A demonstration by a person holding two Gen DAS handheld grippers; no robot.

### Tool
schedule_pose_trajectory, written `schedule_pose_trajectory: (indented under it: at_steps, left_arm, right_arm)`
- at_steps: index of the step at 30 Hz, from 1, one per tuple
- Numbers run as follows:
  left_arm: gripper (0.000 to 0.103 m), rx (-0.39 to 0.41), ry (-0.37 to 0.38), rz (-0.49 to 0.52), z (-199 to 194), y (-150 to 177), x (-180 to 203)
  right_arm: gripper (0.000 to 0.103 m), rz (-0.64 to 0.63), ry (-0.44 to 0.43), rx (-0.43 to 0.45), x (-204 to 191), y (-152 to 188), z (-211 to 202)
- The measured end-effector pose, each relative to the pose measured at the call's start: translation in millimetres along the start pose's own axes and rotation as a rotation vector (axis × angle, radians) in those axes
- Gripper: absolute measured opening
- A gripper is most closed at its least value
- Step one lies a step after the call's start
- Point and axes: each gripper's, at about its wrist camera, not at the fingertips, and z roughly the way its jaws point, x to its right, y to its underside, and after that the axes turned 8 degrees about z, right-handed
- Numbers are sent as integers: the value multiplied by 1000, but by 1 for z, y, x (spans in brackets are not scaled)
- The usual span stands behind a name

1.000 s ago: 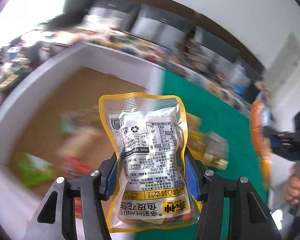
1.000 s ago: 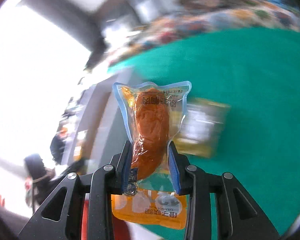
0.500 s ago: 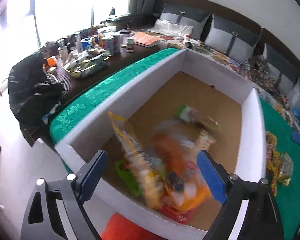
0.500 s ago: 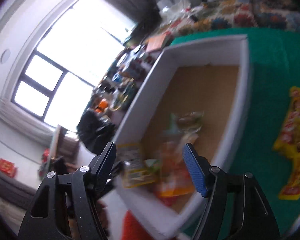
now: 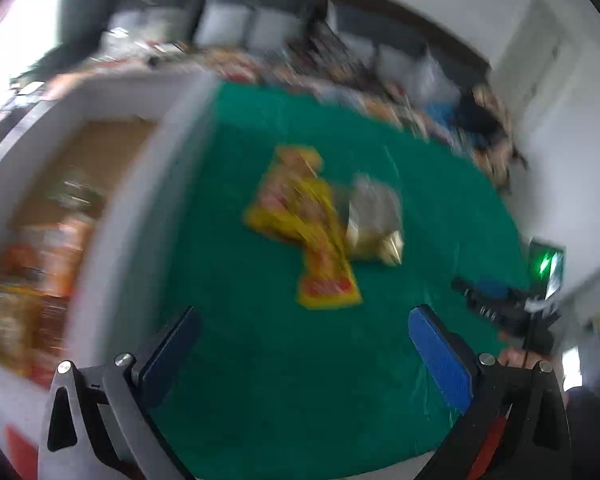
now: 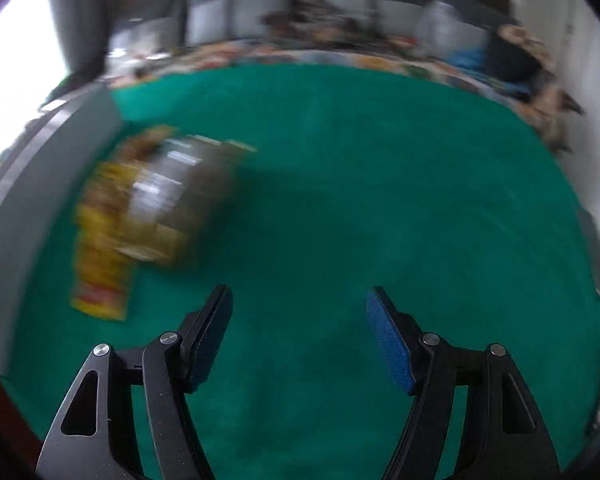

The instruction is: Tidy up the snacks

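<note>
Both views are blurred by motion. My left gripper (image 5: 304, 316) hangs over the green tablecloth (image 5: 260, 380), its jaws opening wide with nothing between them. Ahead of it lie yellow snack packets (image 5: 300, 216) and a silvery packet (image 5: 374, 220) beside them. At the left stands the white box (image 5: 112, 232) with several snacks (image 5: 48, 256) inside. My right gripper (image 6: 300, 300) is open and empty above the cloth (image 6: 360, 200). The yellow packets (image 6: 100, 240) and the silvery packet (image 6: 172, 196) lie to its left, near the box wall (image 6: 40, 184). The right gripper (image 5: 500, 304) also shows at the left view's right edge.
A sofa with grey cushions (image 6: 240, 12) and a cluttered patterned cover (image 5: 340, 80) runs behind the table. A white wall and door (image 5: 540, 72) are at the far right. A hand (image 5: 516, 356) shows at the lower right of the left view.
Both grippers let go of their packets, the peanut pack and the sausage pack, over the white box. Both then swung right, from above the box to above the green cloth.
</note>
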Motion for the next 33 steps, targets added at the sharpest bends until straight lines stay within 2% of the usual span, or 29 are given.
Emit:
schedule_pose_trajectory:
  at_steps: [2,4,6,10,15,22,33]
  left_arm:
    - [102,-74,-41,32,50,7,19]
    - [101,-109,-99,46,83,12,25]
    - [100,-104,-149,49,105,13,21]
    - [102,-57,-249,85,122,9,19]
    - [103,-10,-260,101,125,10,20]
    - [103,-8,-256,100,126,11,17]
    - [103,-8,-256,99,125,11,17]
  right_arm:
    - [73,20,55,-3,27,14,5]
    - [73,40,70,-3,38,22,9]
    - [73,65,74,9,43,28,14]
    - [73,80,68,44,52,30,9]
    - [73,89,56,62,63,32,11]
    - [81,98,76,56,66,32,17]
    - [86,110,88,52,70,31,19]
